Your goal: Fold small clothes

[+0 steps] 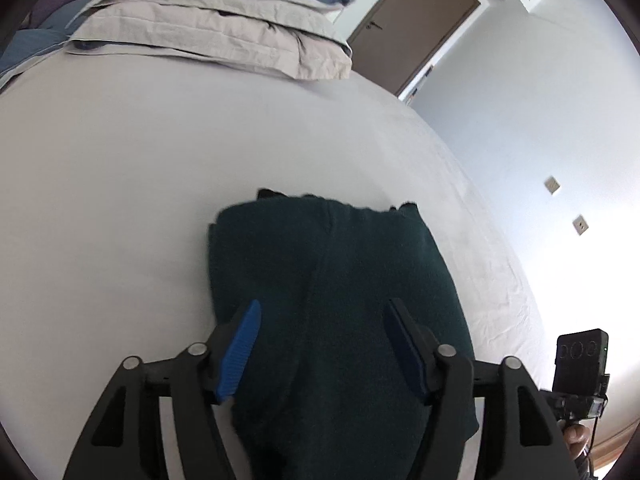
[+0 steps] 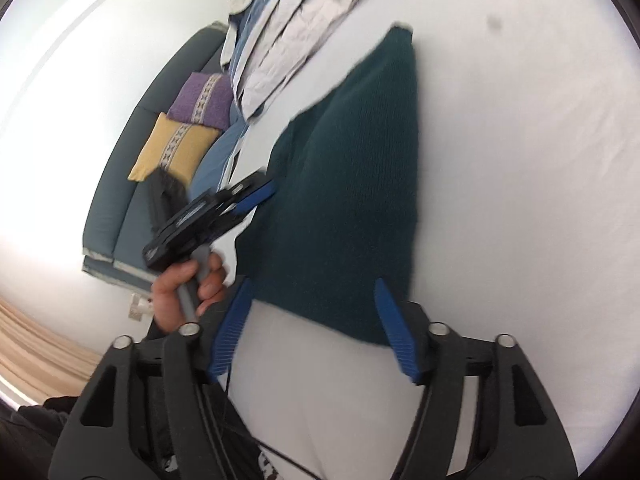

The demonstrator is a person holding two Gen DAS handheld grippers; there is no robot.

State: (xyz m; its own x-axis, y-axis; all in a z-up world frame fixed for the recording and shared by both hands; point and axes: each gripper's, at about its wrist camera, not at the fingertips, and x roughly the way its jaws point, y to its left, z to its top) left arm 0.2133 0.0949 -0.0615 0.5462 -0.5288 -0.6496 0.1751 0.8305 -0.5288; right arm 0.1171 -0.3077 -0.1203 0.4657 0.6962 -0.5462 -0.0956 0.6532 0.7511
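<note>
A dark green knitted garment (image 1: pixel 332 272) lies folded into a long strip on the white bed sheet (image 1: pixel 120 180). My left gripper (image 1: pixel 324 308) hovers over its near end, blue pads spread wide and touching nothing. In the right wrist view the same garment (image 2: pixel 352 184) stretches away from me. My right gripper (image 2: pixel 312 288) stands open just above its near edge, with the cloth showing between the pads but not pinched. The left gripper (image 2: pixel 256 196) appears there too, held in a hand (image 2: pixel 180 288) at the garment's left side.
Stacked folded bedding (image 1: pixel 216 20) in beige and blue sits at the far end of the bed. A brown door (image 1: pixel 416 28) and white wall lie to the right. A dark sofa (image 2: pixel 132 184) with purple and yellow cushions stands left of the bed.
</note>
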